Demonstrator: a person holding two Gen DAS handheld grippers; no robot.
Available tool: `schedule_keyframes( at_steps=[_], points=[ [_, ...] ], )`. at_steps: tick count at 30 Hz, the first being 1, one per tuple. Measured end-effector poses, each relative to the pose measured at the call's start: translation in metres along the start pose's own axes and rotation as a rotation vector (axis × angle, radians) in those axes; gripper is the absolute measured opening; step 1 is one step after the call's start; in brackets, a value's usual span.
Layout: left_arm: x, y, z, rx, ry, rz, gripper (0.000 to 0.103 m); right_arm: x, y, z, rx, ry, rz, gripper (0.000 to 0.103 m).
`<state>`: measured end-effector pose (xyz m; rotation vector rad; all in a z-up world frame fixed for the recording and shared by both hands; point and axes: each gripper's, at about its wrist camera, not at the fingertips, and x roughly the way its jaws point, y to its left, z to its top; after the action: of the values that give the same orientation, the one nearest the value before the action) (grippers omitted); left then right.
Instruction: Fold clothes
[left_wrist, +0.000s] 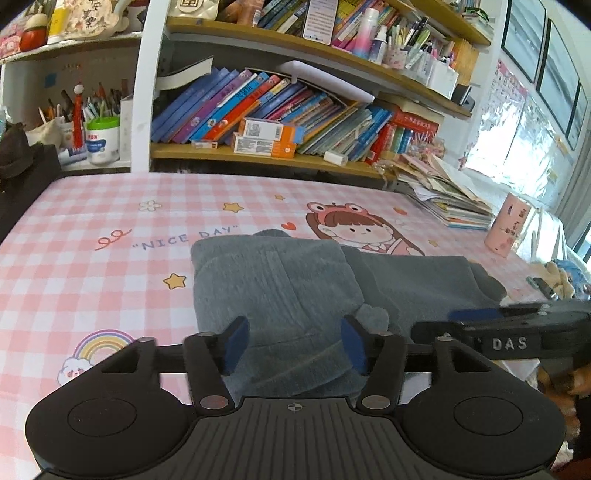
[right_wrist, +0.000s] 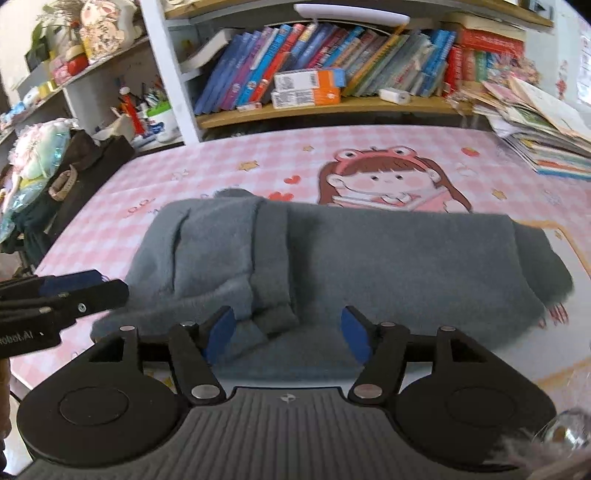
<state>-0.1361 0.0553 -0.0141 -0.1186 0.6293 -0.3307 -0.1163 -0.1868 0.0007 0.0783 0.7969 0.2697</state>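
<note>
The soft grey fleece garment (left_wrist: 280, 291) lay on the bench, on its pink checked cloth with a cartoon girl (left_wrist: 92, 266). It was already doubled into a thick rectangle, so I judged the folding to be in a late stage.

The left claw (left_wrist: 291, 343) hovered over the near left part of the garment with its blue-padded fingers (left_wrist: 236, 343) apart, holding nothing. The right claw (right_wrist: 288, 334) was just above the near edge, also spread open and empty. A loose flap of the fabric (right_wrist: 266, 291) lay just ahead of it, between the fingers.

From the left view the right claw came in from the right side, close beside the left one.

The next move probably called for both claws to go down and close on the near edge, or on that loose flap. The fleece looked thick, so a shallow grip could slip.
</note>
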Motion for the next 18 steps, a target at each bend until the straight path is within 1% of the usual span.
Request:
schedule_keyframes(
  at_steps=[4,7,8,12,15,18],
  points=[
    [-0.002,-0.002,0.000,-0.009,-0.019,0.002,0.068,-0.007,-0.011,-0.009,0.046,0.011,-0.042,0.067],
    [0.001,-0.006,0.000,-0.005,-0.014,0.006,0.068,-0.009,-0.024,-0.011,0.095,0.015,-0.067,0.076],
    [0.001,-0.008,0.000,0.000,-0.016,0.010,0.068,-0.009,-0.030,-0.011,0.113,0.015,-0.073,0.078],
    [0.005,-0.017,0.005,-0.015,-0.035,0.041,0.070,-0.008,-0.052,-0.006,0.150,0.022,-0.087,0.081],
    [0.009,-0.025,0.009,-0.032,-0.048,0.072,0.071,-0.010,-0.077,0.002,0.191,0.020,-0.091,0.081],
    [0.013,-0.038,0.012,-0.042,-0.056,0.103,0.074,-0.013,-0.119,0.012,0.298,0.026,-0.089,0.081]
  ],
)
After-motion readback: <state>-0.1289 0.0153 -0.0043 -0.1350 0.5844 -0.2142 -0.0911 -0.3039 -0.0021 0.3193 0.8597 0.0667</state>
